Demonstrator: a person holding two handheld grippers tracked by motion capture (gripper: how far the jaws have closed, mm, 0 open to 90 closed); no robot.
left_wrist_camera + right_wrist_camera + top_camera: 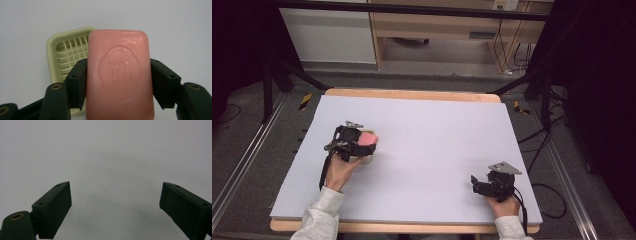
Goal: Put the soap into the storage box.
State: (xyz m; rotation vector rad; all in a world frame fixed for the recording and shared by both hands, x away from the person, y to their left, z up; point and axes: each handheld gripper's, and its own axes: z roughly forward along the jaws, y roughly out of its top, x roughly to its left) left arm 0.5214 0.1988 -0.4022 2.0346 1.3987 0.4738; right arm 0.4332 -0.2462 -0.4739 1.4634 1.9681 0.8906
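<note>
left gripper [119,82]: clamped on the pink soap bar [119,75], both pads flat against its long sides; embossed oval stamp faces the camera.
soap bar position: held off the table, in front of and partly covering the soap dish [68,55] in the left gripper view; in the high view [369,137] it sits over the dish at the table's left-centre.
soap dish: pale green, slotted grid insert, lying flat on the white table surface [437,150]; whether the soap touches it can't be told.
left hand [341,172]: wraps the gripper body from behind, grey sleeve at the table's near edge.
right gripper [115,202]: jaws wide apart, nothing between them, plain white surface beneath.
right gripper location: near the right front corner [482,186], well apart from soap and dish.
</note>
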